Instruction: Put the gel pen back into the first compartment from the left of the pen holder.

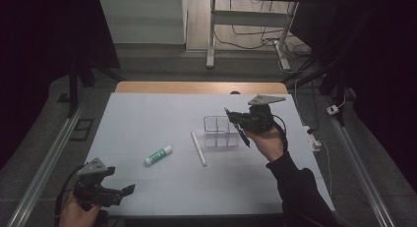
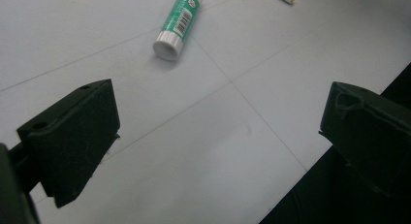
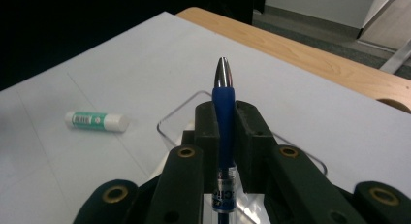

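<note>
My right gripper [image 1: 239, 120] is shut on a blue pen [image 1: 237, 127] and holds it over the clear plastic organizer [image 1: 216, 124]. In the right gripper view the blue pen [image 3: 224, 112] stands clamped between the jaws, silver tip up, with the organizer's rim [image 3: 170, 118] just behind. A green-and-white glue stick [image 1: 158, 155] lies left of centre on the mat. A white stick [image 1: 198, 148] lies beside the organizer. My left gripper [image 1: 127, 191] stays open near the front left corner, nothing between its jaws. The left gripper view shows the glue stick [image 2: 178, 23] ahead of the spread jaws.
A pale mat [image 1: 147, 119] covers the wooden table [image 1: 196, 87]. Beyond the table stand a white desk frame [image 1: 211, 35] and floor cables [image 1: 255, 40]. A power strip [image 1: 314, 138] lies off the right edge. Metal rails [image 1: 49, 158] run along both sides.
</note>
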`<state>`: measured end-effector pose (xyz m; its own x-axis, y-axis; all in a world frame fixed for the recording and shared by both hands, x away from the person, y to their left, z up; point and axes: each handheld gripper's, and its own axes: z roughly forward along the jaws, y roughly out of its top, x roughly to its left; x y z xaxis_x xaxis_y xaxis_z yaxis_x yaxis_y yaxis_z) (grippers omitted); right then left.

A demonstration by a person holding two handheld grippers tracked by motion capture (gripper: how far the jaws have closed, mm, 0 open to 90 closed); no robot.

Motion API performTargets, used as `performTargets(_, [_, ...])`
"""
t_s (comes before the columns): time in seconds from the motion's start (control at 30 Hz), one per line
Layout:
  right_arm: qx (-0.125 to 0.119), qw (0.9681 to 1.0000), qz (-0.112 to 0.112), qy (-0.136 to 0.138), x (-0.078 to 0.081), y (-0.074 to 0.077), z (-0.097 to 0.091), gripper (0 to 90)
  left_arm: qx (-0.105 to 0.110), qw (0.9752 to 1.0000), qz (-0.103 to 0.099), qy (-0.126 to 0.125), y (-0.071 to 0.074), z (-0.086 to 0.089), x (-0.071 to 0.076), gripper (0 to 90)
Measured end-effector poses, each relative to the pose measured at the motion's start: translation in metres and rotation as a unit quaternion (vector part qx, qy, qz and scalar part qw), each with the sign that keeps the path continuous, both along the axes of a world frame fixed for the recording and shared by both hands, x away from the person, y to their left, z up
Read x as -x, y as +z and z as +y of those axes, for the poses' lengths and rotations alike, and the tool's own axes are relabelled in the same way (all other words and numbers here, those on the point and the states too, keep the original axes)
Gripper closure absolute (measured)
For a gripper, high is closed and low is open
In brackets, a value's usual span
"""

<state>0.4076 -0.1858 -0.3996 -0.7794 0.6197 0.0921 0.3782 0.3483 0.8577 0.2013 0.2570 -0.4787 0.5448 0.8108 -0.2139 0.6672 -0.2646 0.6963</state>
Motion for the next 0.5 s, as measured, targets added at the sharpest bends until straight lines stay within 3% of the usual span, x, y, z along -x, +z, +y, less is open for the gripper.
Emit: performTargets(0.5, [-0.031,0.9994,-0.019,0.0,-0.02,0.006,0.031,81.0,0.001,1.0,0.0,-0.001,0.0,0.0,0.0,0.9])
